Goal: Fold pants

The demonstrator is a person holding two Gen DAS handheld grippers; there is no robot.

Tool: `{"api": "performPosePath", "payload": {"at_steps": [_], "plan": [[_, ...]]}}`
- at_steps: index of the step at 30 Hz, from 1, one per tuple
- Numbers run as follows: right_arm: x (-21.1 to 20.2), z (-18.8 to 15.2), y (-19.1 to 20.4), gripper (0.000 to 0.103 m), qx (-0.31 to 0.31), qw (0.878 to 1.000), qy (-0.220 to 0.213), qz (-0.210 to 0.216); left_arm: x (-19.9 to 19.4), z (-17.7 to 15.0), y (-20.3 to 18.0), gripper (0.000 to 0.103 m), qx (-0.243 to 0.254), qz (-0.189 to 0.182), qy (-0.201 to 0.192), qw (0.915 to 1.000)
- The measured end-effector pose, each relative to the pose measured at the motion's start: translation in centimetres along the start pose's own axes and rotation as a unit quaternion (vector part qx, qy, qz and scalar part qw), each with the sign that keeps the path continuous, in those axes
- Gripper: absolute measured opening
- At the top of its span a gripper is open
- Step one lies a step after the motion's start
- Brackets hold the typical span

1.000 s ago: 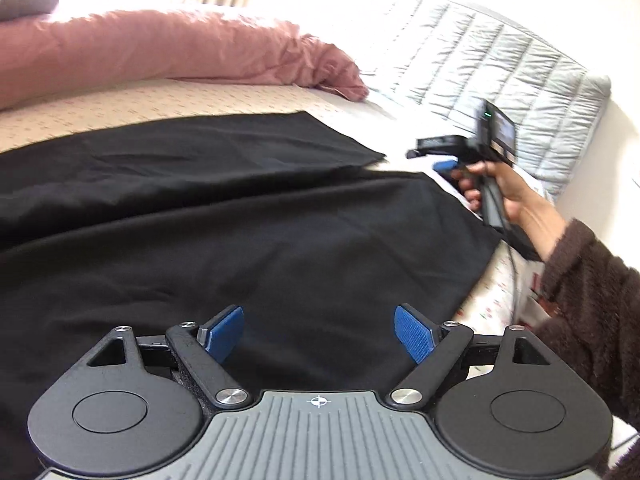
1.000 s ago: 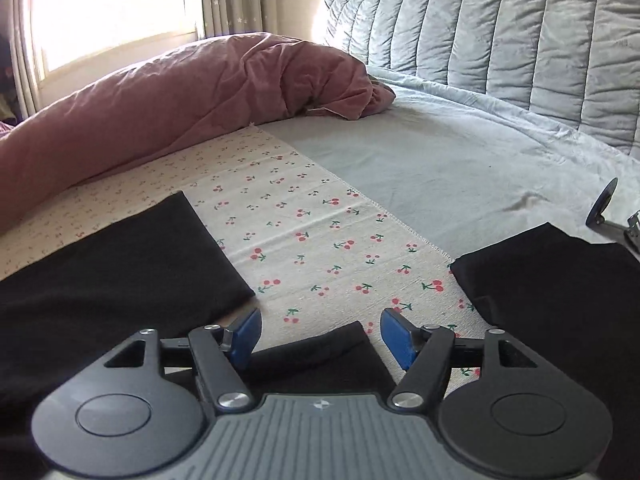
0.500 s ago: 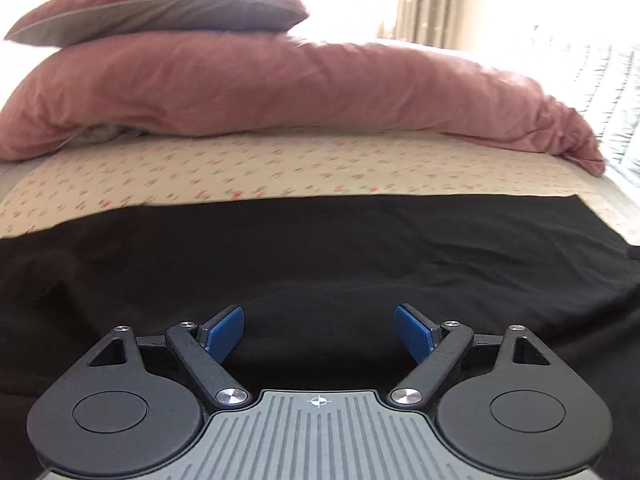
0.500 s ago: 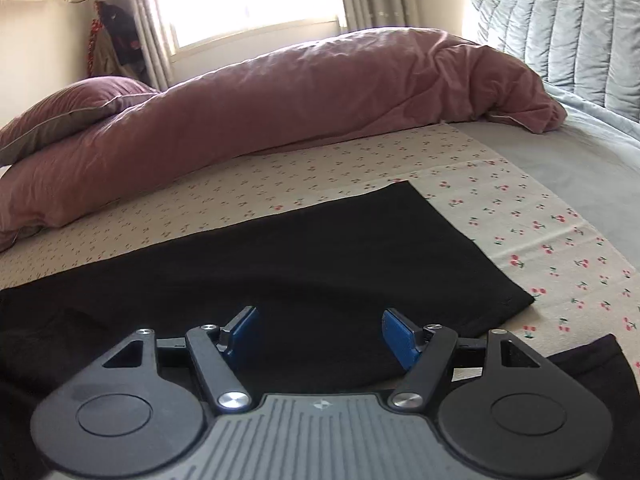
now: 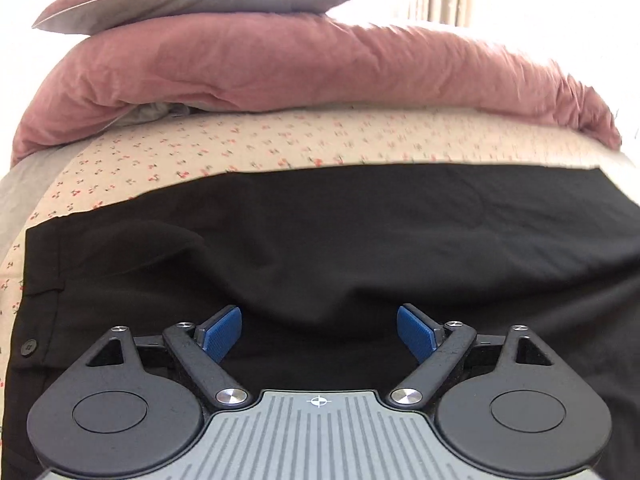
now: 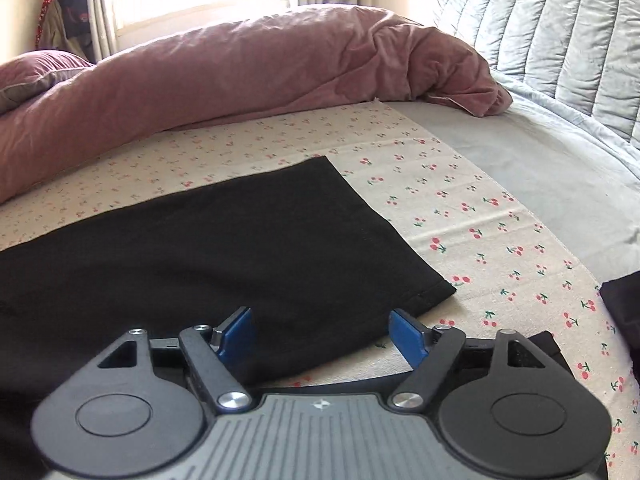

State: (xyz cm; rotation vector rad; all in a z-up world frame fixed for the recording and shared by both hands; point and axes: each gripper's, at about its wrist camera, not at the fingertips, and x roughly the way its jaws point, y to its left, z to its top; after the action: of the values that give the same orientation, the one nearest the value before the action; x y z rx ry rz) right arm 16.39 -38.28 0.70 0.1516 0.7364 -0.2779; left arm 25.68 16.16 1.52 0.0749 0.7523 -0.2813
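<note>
1. Since the pants (image 5: 360, 240) are soft and limp, take a hem or waistband edge.
2. Both tongs, left (image 5: 319, 332) and right (image 6: 321, 334), released and empty; right just widened.
3. Pants lie flat on the bed (image 6: 460, 216), just ahead of and under both tongs.

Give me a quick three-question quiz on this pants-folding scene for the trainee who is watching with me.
1. True or false: the left gripper is clamped on the black pants.
2. What lies on the cherry-print sheet behind the pants? A) pink duvet B) a laundry basket C) a stack of towels
3. In the right wrist view, which end of the pants does the right gripper face: the waistband or a leg hem?

Key: 1 false, its jaws stand open above the cloth; 2 A; 3 a leg hem. The right jaws have just been opening, with nothing pinched.
</note>
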Motion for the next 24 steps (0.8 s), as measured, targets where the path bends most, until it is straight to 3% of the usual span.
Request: {"api": "performPosePath", "payload": {"at_steps": [7, 11, 15, 23, 24], "plan": [[-1.4, 1.3, 6.8, 0.089, -0.107, 0.99, -0.01, 0.095, 1.5, 3.6, 1.4, 0.089, 0.063, 0.046, 0.007, 0.9969], [-0.2, 2.5, 12.0, 0.089, -0.198, 0.965, -0.009, 0.169, 4.1, 5.6, 1.3, 0.089, 0.112, 0.061, 0.011, 0.9918], [1.7, 4.2, 16.6, 0.088, -0.256, 0.938, -0.006, 0.232, 6.8, 7.3, 0.6, 0.089, 0.136, 0.043, -0.002, 0.9898], [7.4, 6.0, 21.9, 0.088, -0.317, 0.919, 0.011, 0.236, 13.5, 9.8, -1.0, 0.086, 0.173, 0.029, -0.001, 0.9846], [8.0, 5.9, 22.2, 0.087, -0.328, 0.915, 0.013, 0.235, 14.2, 9.9, -1.2, 0.081, 0.183, 0.031, 0.003, 0.9825]]}}
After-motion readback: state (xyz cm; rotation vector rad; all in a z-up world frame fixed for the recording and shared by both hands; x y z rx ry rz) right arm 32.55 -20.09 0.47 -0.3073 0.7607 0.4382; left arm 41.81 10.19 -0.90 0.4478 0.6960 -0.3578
